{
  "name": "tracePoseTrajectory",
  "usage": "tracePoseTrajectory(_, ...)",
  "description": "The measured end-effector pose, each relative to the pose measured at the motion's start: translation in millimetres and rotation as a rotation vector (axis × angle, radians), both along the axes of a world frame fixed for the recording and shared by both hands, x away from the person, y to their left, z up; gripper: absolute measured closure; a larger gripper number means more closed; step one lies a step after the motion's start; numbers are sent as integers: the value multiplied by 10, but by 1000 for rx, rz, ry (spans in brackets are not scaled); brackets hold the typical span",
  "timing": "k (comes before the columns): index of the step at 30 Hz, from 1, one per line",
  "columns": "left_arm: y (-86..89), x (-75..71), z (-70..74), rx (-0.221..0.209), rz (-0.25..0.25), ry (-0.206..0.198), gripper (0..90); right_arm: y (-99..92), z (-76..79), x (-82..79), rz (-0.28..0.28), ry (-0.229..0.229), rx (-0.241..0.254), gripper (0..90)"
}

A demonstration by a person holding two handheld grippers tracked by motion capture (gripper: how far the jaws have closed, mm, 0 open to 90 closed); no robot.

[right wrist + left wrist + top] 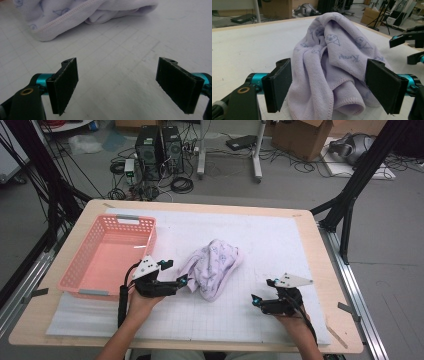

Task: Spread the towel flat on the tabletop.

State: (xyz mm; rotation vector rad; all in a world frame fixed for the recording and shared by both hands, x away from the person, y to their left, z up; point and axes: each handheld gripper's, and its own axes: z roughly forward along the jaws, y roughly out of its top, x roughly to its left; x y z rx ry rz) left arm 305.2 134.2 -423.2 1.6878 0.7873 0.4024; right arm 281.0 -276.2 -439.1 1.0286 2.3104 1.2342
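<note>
A crumpled lilac towel [215,265] with small printed figures lies in the middle of the white gridded mat [270,235]. My left gripper [184,281] is at the towel's left end, lying low and pointing right. In the left gripper view its jaws stand wide, and the near fold of the towel [332,62] bulges between the pads [279,82] without being pinched. My right gripper [256,299] is to the right of the towel near the front of the mat. It is open over bare mat [117,75], with the towel's hem [75,15] some way ahead of its jaws.
A pink plastic basket [82,255] with nothing in it stands at the left of the wooden table [320,270], just behind my left hand. Computers, cables and boxes sit on the floor beyond the table's far edge.
</note>
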Motion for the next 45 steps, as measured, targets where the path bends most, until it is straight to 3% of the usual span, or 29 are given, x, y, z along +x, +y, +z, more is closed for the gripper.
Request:
tracePoseTrajectory(6,9,13,-7,5,-1,7,243,334,10,150,57,3,-30,167)
tracePoseTrajectory(9,10,18,-12,11,-6,12,259,522,-17,203,98,15,-68,171)
tracePoseTrajectory(12,5,24,-23,17,-6,22,276,719,-54,266,148,29,-99,223)
tracePoseTrajectory(16,1,27,-29,26,-14,25,303,921,-35,342,167,30,-39,343)
tracePoseTrajectory(20,-13,35,-40,30,-23,32,307,1058,-21,396,161,49,-37,487)
tracePoseTrajectory(23,-23,35,-46,34,-26,39,311,1086,-33,417,160,63,-49,772)
tracePoseTrajectory(24,-22,35,-46,34,-27,41,312,1077,-29,418,168,69,-50,850)
tracePoseTrajectory(28,-13,43,-53,39,-28,46,313,963,45,369,186,52,-40,873)
tracePoseTrajectory(32,-9,44,-58,42,-27,51,312,710,179,229,178,12,-31,875)
tracePoseTrajectory(38,-27,45,-64,37,-26,55,312,134,375,-18,98,-36,-12,875)
tracePoseTrajectory(45,-38,53,-71,39,-29,60,312,-407,484,-332,0,-62,-69,876)
